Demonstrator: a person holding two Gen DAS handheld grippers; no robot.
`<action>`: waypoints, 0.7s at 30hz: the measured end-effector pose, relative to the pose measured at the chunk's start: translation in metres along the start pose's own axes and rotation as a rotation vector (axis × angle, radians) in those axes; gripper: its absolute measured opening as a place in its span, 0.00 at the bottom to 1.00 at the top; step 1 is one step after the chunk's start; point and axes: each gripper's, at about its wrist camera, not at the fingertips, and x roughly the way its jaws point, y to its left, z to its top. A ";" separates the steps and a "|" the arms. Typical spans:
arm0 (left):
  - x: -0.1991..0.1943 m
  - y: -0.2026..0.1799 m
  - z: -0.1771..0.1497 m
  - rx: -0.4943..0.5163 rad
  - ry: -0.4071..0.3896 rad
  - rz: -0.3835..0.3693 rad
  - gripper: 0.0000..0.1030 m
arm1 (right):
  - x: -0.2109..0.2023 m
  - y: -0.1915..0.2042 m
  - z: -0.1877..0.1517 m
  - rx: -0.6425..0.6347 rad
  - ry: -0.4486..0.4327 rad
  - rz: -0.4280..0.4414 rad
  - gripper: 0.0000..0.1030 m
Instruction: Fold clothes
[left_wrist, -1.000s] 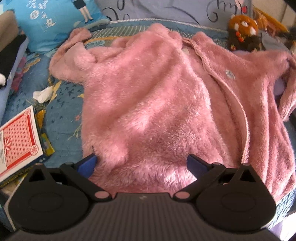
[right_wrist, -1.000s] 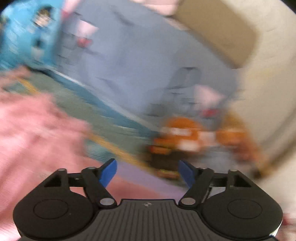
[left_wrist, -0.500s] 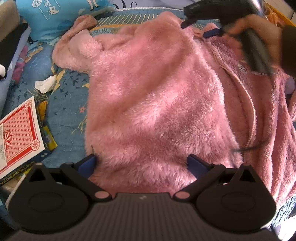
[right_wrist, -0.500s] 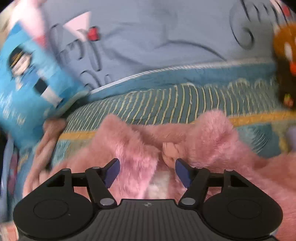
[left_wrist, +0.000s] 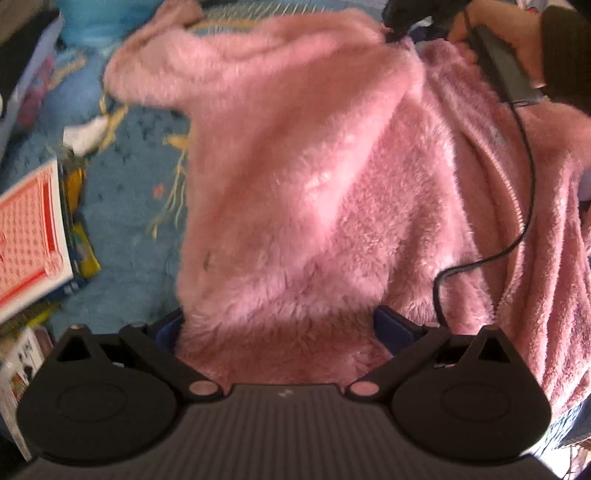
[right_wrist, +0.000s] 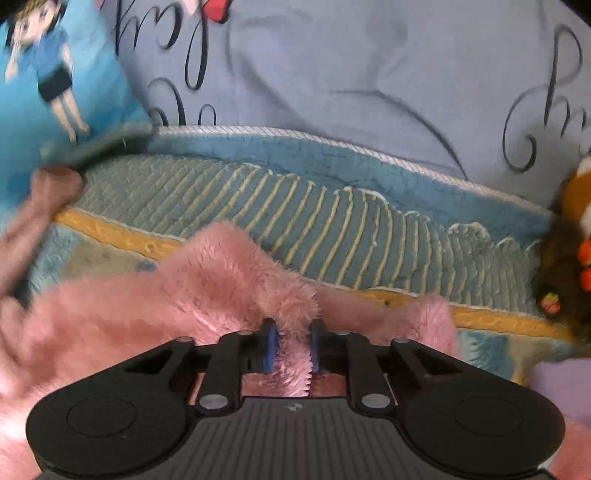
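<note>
Pink fleece jacket (left_wrist: 314, 177), shaggy pile, front panel folded over, spread on the blue patterned bed (left_wrist: 129, 206). Right claw (right_wrist: 291, 350), its jaws just closed, pinches a tuft of the collar edge. Left claw (left_wrist: 280, 328) stands wide, the hem bunched between its fingers, unpressed.

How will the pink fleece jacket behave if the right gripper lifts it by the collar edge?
The pink fleece jacket will probably hang limp; it already drapes in soft folds. Its thick pile looks compressible, so the right gripper, whose jaws have just been closing on the fabric, likely holds firmly. It seems bulky yet light.
</note>
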 end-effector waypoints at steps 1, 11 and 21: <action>0.001 0.001 0.000 -0.007 0.006 -0.001 1.00 | -0.007 0.000 0.000 0.010 -0.034 -0.027 0.36; -0.002 0.002 -0.001 -0.012 0.008 -0.002 1.00 | -0.068 -0.059 -0.010 0.136 -0.179 -0.133 0.64; -0.003 -0.001 -0.001 0.002 0.010 0.003 1.00 | -0.023 -0.016 -0.057 -0.163 -0.010 -0.089 0.43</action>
